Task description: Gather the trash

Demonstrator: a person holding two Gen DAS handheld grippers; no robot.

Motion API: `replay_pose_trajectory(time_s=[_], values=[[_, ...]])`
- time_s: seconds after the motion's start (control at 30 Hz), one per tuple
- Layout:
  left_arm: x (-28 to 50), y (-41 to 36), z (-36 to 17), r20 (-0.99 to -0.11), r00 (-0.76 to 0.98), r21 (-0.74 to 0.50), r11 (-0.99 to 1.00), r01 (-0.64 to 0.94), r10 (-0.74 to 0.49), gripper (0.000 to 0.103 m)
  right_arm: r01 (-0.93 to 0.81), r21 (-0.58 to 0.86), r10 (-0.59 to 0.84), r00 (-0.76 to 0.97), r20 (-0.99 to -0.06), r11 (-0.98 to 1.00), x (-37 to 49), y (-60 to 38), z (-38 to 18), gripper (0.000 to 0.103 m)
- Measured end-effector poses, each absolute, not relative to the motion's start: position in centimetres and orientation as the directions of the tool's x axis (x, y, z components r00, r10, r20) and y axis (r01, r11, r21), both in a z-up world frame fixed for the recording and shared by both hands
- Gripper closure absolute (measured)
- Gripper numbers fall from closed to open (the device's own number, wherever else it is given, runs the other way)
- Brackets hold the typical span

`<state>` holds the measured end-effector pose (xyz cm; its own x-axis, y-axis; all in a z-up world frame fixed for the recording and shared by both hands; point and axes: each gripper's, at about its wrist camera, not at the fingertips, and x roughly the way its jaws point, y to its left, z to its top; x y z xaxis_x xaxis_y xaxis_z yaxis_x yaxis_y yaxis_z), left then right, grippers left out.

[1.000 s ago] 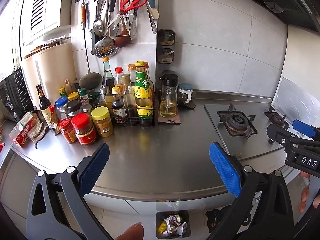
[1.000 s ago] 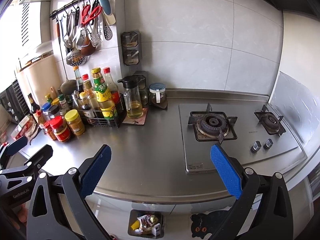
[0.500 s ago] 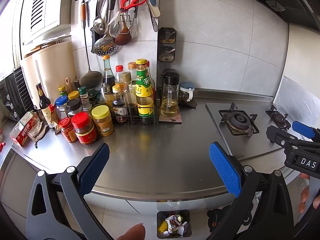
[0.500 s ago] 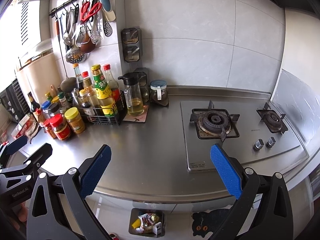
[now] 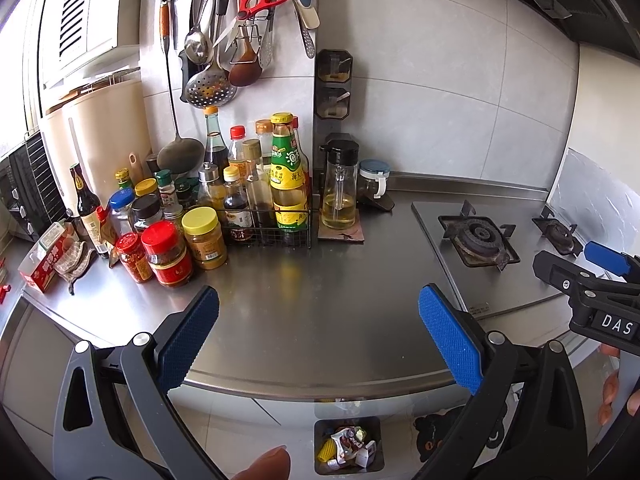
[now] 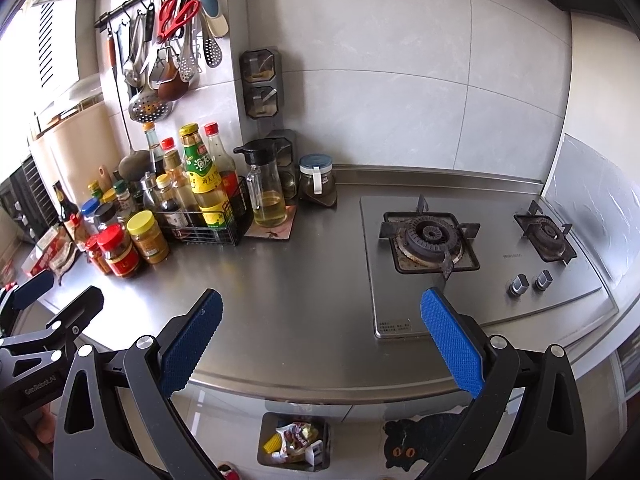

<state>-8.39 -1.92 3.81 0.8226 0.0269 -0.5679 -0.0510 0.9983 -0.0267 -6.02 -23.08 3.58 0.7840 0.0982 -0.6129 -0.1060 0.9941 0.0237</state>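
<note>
A small grey trash bin [image 5: 347,444] stands on the floor below the counter edge, holding crumpled wrappers and a yellow piece; the right wrist view shows the same trash bin [image 6: 294,440]. My left gripper [image 5: 318,340] hovers open above the steel countertop [image 5: 320,280], nothing between its blue pads. My right gripper [image 6: 320,340] is open too, over the countertop [image 6: 304,280] left of the stove. Each gripper shows at the edge of the other's view. No loose trash shows on the counter's bare part.
Bottles and jars [image 5: 200,216] crowd the counter's back left, some in a wire basket [image 5: 268,232]. An oil jug [image 5: 338,192] stands on a mat. A gas stove [image 6: 472,248] fills the right. Utensils [image 5: 240,32] hang above. A cat-shaped mat [image 6: 416,440] lies on the floor.
Both views have drifted slightly; the counter scene sits a little lower and farther. Both grippers remain open and nothing on the counter has moved.
</note>
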Motion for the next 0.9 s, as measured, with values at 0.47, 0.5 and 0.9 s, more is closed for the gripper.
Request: replay_pose_trajectory(time_s=[0.47, 0.5, 0.9], values=[[-7.9, -2.0, 3.6, -0.562, 0.827, -0.019, 0.999, -0.035, 0.018, 0.008, -0.113, 0.023, 0.102, 0.774, -0.625, 0.993, -5.4, -23.0, 3.0, 0.003], [-7.8, -2.1, 3.6, -0.561, 0.827, -0.009, 0.999, -0.039, 0.028, 0.008, -0.114, 0.023, 0.103, 0.773, -0.626, 0.993, -5.3, -23.0, 3.0, 0.003], [-7.2, -2.2, 3.4, -0.569, 0.822, -0.028, 0.999, -0.043, 0.019, 0.008, -0.097, 0.031, 0.095, 0.765, -0.637, 0.995, -4.7, -23.6, 2.6, 0.003]])
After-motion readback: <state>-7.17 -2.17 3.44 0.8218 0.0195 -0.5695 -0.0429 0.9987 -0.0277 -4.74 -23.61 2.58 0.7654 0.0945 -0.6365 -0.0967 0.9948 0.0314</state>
